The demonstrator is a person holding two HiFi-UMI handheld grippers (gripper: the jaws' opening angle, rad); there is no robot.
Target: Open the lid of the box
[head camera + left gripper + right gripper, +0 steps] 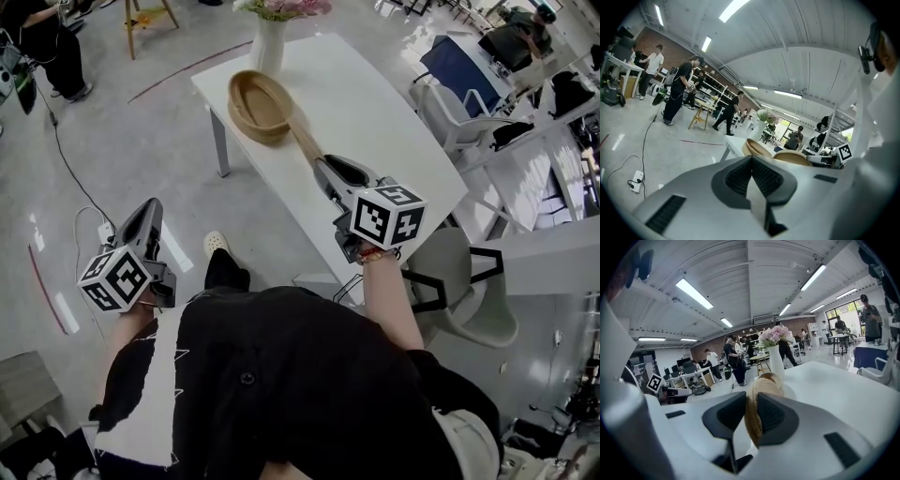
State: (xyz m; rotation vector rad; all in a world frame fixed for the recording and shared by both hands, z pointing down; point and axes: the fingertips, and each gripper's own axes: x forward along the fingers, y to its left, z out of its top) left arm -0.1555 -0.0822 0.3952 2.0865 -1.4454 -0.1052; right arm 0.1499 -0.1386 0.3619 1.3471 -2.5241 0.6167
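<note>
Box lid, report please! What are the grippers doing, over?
Right gripper shut on lid, lid tilted up off open box. Left gripper shut, empty, off the table. Vase behind box, nothing blocking.

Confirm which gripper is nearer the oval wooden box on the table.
Right. The right gripper is over the table, just short of the oval wooden box, shut on its lid. The left gripper hangs off the table, over the floor.
</note>
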